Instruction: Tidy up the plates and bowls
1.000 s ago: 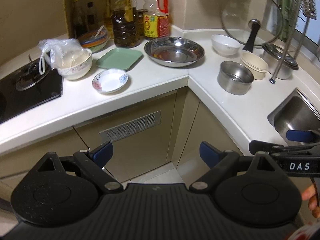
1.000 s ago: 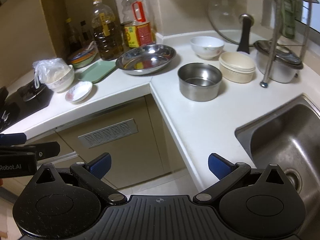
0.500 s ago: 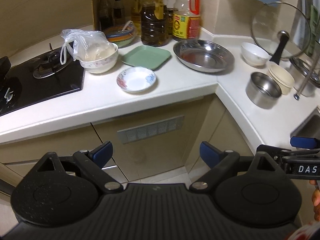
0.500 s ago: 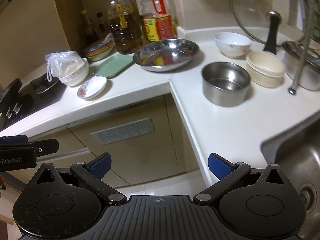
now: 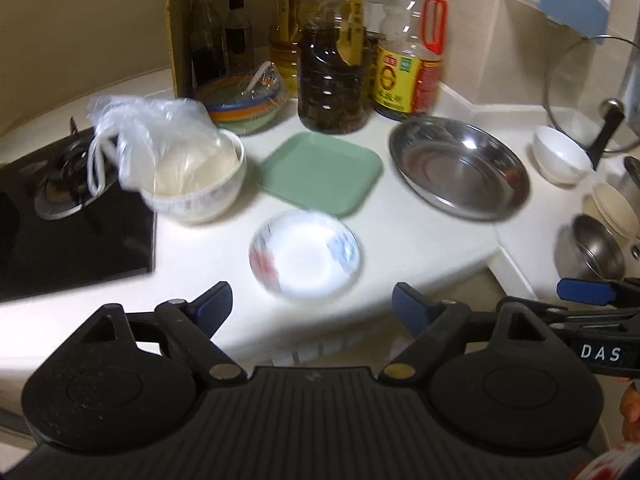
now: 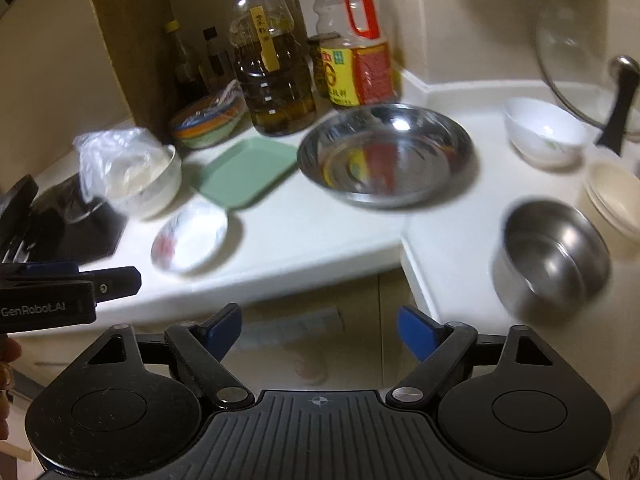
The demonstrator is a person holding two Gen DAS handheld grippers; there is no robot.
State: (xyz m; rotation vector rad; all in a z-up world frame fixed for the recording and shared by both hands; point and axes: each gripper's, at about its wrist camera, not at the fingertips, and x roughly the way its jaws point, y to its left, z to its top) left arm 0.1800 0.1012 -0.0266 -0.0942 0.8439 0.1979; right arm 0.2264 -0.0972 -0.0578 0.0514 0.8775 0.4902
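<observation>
The left gripper [image 5: 310,300] and the right gripper [image 6: 318,326] had both just been closing slightly, yet stood spread with nothing between them. The small white patterned saucer [image 5: 305,255] lay near the front edge of the white counter [image 5: 420,240], the square green plastic plate [image 5: 320,172] just behind it, the wide steel dish [image 6: 384,154] toward the counter's inner corner.

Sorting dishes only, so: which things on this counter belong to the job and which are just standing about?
For the job: small patterned dish, green square plate, steel pan, white bowl, steel bowl, cream bowls.

Just there: oil bottles, bagged bowl, glass lid, stove.
</observation>
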